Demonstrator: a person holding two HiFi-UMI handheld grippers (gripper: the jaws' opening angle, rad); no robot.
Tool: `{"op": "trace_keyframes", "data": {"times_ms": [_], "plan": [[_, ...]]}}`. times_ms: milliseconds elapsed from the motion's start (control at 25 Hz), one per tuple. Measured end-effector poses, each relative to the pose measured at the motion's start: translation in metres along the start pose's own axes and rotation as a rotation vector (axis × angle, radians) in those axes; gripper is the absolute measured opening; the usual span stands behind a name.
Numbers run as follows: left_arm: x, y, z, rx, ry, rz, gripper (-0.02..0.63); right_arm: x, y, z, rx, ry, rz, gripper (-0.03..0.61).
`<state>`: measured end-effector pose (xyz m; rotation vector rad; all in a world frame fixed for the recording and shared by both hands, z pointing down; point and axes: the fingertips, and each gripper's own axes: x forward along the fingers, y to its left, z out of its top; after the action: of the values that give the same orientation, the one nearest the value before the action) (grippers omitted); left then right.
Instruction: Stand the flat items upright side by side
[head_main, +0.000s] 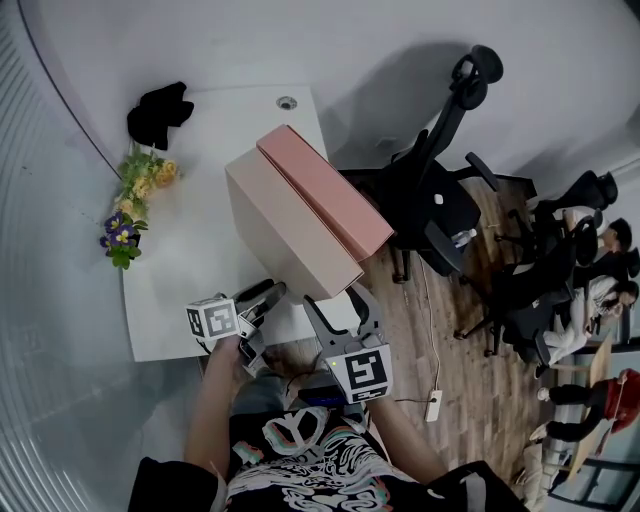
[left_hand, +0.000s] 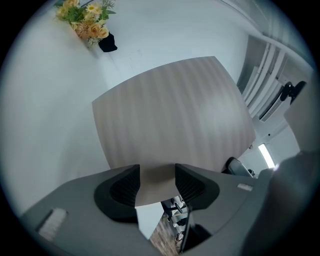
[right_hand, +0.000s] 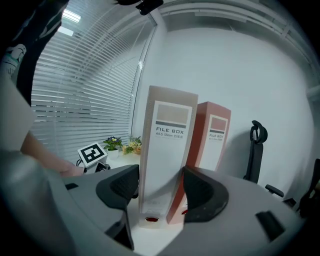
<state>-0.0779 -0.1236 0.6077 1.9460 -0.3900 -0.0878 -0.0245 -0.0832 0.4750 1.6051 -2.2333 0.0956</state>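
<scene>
Head view: the beige file box and pink file box stand upright side by side near the worktop's right edge, so the task looks nearly done. The left gripper and right gripper gape beside the beige box, gripping nothing.

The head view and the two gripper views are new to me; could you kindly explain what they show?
There is no robot here: a person holds a two-jaw gripper in each hand. The head view looks steeply down from a camera on the person's head. The other two cameras ride on the grippers and look along their jaws. On the white table two file boxes stand upright side by side, a beige box and a pink box, with flowers at the table's edge. The left gripper faces the beige box's broad side, jaws apart. The right gripper faces the spines, the beige one showing between its open jaws. Neither holds anything.
</scene>
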Motion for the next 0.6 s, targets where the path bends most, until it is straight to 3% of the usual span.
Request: {"op": "trace_keyframes", "data": {"times_ms": [600], "plan": [[0.0059,0.0054,0.0044,-0.019,-0.003,0.006,0.201,-0.0013,-0.0086,0.0011,0.004,0.021,-0.046,0.273]]}}
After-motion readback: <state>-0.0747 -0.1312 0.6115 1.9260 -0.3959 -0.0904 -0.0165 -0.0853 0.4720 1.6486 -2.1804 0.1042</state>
